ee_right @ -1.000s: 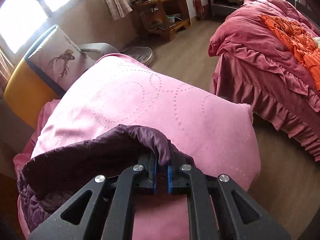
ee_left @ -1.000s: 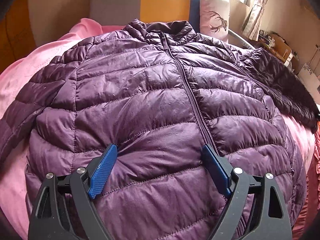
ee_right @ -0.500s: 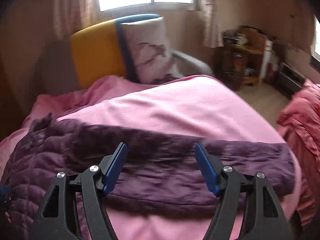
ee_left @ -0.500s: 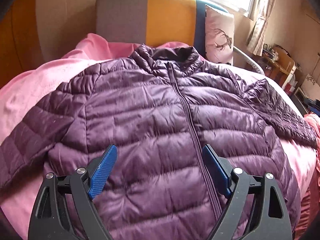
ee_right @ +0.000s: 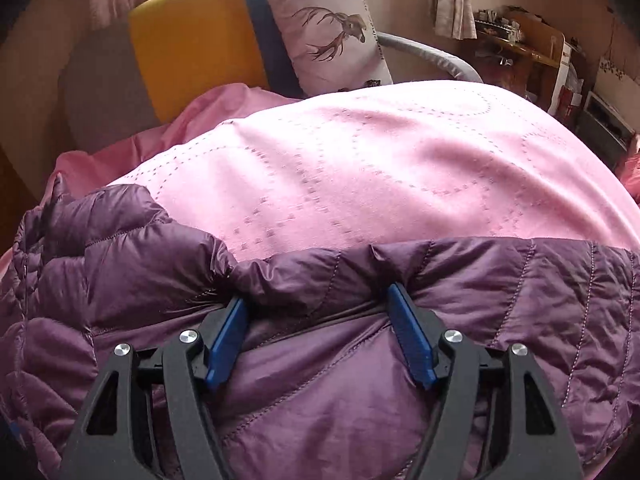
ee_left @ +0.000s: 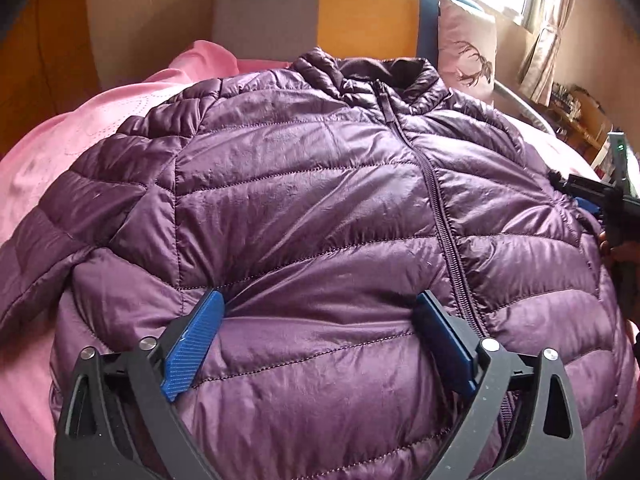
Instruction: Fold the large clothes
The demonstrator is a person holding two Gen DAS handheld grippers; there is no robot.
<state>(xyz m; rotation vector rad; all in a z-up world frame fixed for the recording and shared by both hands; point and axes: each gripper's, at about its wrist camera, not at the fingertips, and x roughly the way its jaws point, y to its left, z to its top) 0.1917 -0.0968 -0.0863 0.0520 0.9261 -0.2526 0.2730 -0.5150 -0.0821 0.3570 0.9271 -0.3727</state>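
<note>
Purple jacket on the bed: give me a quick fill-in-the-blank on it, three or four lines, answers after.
1. The purple jacket lies front up, its zipper fully ____.
2. It rests on a ____ blanket.
3. The pillow by the headboard shows a ____.
4. Both the left claw and the right claw stand ____.

Answers: closed; pink; deer; open

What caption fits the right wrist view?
Open right gripper pressing onto purple puffer jacket sleeve spread across pink blanket.
</note>
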